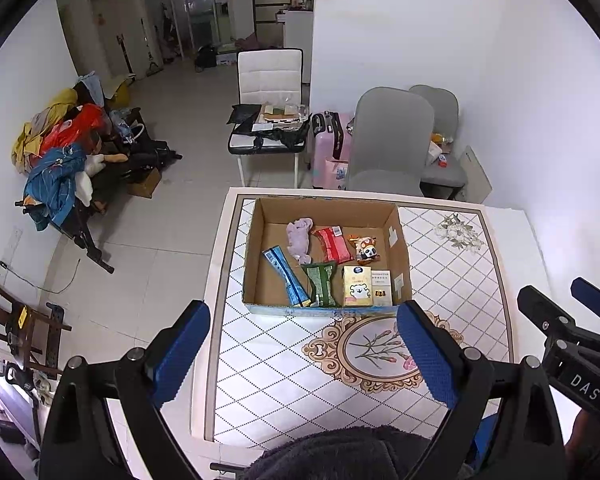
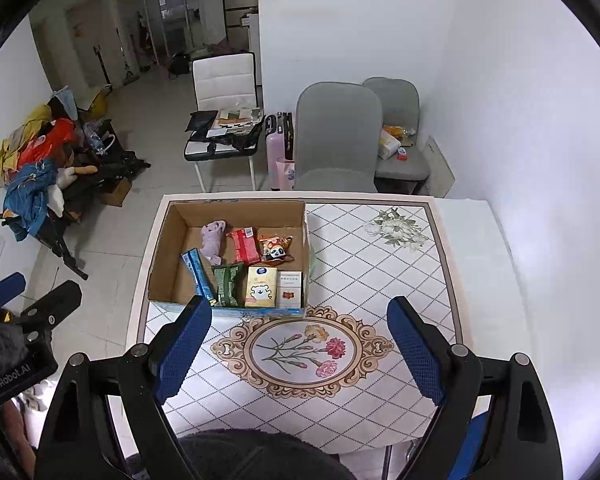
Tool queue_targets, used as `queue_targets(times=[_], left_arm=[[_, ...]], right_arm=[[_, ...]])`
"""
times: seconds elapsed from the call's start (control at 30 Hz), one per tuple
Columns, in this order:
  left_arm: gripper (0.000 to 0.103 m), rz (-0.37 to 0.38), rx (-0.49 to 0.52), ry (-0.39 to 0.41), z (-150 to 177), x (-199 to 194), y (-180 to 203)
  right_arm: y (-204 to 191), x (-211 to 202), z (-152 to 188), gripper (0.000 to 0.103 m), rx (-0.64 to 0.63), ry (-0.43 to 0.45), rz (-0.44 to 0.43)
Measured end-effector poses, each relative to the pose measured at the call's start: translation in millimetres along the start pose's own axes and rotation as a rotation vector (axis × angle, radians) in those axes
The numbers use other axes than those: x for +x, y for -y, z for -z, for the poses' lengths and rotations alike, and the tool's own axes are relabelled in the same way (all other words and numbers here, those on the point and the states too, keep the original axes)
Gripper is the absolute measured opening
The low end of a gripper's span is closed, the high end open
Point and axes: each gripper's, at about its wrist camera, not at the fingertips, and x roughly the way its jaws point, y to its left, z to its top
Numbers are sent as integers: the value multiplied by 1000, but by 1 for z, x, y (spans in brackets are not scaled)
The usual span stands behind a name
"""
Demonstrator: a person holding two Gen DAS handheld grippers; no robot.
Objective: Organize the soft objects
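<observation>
A cardboard box (image 1: pixel 398 256) (image 2: pixel 164 240) stands on the patterned table. Inside lie a purple plush toy (image 1: pixel 299 238) (image 2: pixel 213 241), a red packet (image 1: pixel 333 244) (image 2: pixel 243 245), a panda snack bag (image 1: pixel 365 249) (image 2: pixel 275 249), a blue packet (image 1: pixel 286 277) (image 2: pixel 198 274), a green packet (image 1: pixel 320 284) (image 2: pixel 227 284), a yellow tissue pack (image 1: pixel 356 286) (image 2: pixel 261 287) and a white carton (image 1: pixel 381 288) (image 2: pixel 290 289). My left gripper (image 1: pixel 302 354) is open and empty, held above the table before the box. My right gripper (image 2: pixel 300 356) is open and empty, also short of the box.
The table (image 1: pixel 440 280) (image 2: pixel 380 272) has a floral tablecloth. Two grey chairs (image 1: pixel 388 140) (image 2: pixel 336 132) stand behind it, beside a pink suitcase (image 1: pixel 328 144) and a white chair (image 1: pixel 268 80). A pile of clothes (image 1: pixel 60 148) lies at the left wall.
</observation>
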Motion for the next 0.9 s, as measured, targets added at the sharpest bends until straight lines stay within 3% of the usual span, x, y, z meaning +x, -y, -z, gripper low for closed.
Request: queue_targets(times=[0.9], left_arm=[[96, 17, -3, -17, 5, 6, 1]], right_arm=[[-4, 1, 11, 91, -4, -12, 7]])
